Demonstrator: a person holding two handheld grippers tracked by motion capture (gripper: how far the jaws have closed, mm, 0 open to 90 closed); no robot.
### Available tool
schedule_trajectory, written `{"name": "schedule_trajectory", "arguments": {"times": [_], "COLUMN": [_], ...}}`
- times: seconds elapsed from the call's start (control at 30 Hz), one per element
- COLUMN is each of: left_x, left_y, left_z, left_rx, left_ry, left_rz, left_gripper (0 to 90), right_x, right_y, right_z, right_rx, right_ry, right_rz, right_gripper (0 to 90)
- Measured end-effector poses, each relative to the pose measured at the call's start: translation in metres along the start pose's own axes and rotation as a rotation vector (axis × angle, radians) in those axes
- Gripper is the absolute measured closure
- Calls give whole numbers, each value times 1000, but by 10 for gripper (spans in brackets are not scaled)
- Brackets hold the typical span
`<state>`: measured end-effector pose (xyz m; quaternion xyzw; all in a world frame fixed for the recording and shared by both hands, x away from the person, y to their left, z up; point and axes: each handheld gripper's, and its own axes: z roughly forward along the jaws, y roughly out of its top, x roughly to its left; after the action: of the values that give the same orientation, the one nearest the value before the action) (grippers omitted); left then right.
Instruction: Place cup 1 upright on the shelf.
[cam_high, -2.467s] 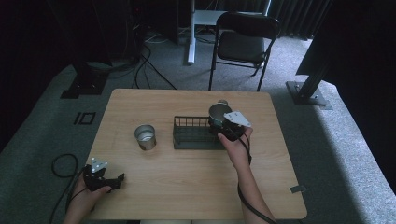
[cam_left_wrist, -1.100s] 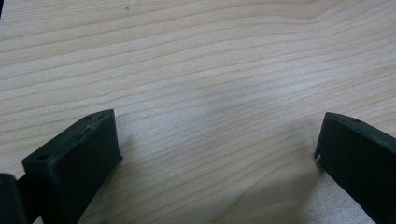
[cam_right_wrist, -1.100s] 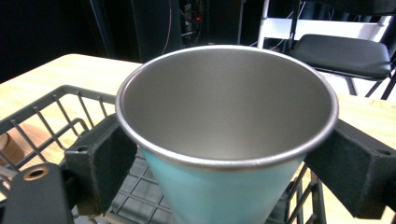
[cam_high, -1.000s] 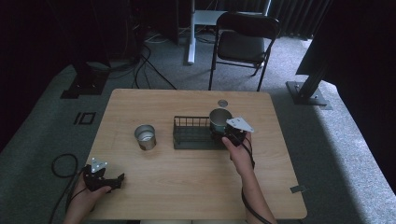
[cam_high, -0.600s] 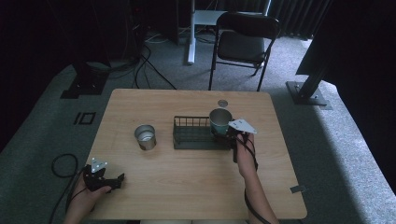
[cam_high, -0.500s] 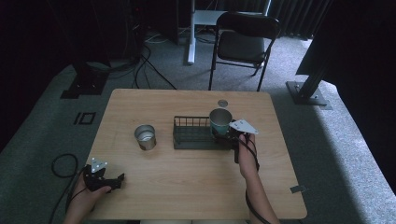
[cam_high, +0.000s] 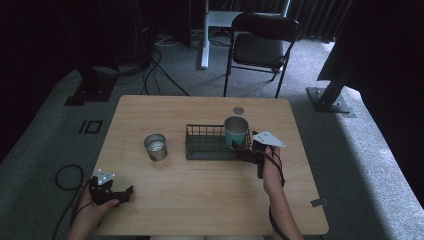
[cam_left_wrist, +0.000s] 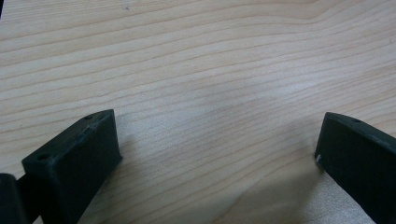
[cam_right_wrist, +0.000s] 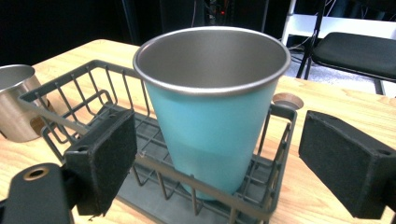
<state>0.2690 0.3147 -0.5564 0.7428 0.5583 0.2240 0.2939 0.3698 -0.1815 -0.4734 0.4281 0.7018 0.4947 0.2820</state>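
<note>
Teal metal cup (cam_right_wrist: 212, 135) upright in wire basket (cam_right_wrist: 261, 196) — both grippers' jaws spread, empty.

A wooden table (cam_high: 200, 200) carries a wire basket (cam_high: 207, 145) and steel cup (cam_high: 155, 146).

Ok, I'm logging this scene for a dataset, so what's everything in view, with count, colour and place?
Table: one, light wood, centre.
Wire basket: one, dark, mid-table.
Blue cup: one, teal with steel inside, upright at the basket's right end.
Steel cup: one, silver, on the table left of the basket.
Round cap: one, small, near the table's far edge.
Folding chair: one, black, behind the table.
Left gripper: black, open, at the table's near left.
Right gripper: black, open, at the basket's right end.
</note>
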Motion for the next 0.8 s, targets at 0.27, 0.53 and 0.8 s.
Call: {"name": "schedule_trajectory", "arguments": {"times": [0.27,0.53,0.8], "left_x": [0,0,0], "left_y": [0,0,0], "left_z": [0,0,0], "left_rx": [0,2,0], "left_ry": [0,0,0], "left_rz": [0,2,0], "left_gripper": [4,4,4], "right_x": [-7,-16,-25], "right_y": [-5,-11,-24], "right_z": [-11,-27,-38], "right_rx": [-3,8,19], "right_ry": [32,33,50], "right_rz": [-6,-10,-18], "right_gripper": [114,114,114]}}
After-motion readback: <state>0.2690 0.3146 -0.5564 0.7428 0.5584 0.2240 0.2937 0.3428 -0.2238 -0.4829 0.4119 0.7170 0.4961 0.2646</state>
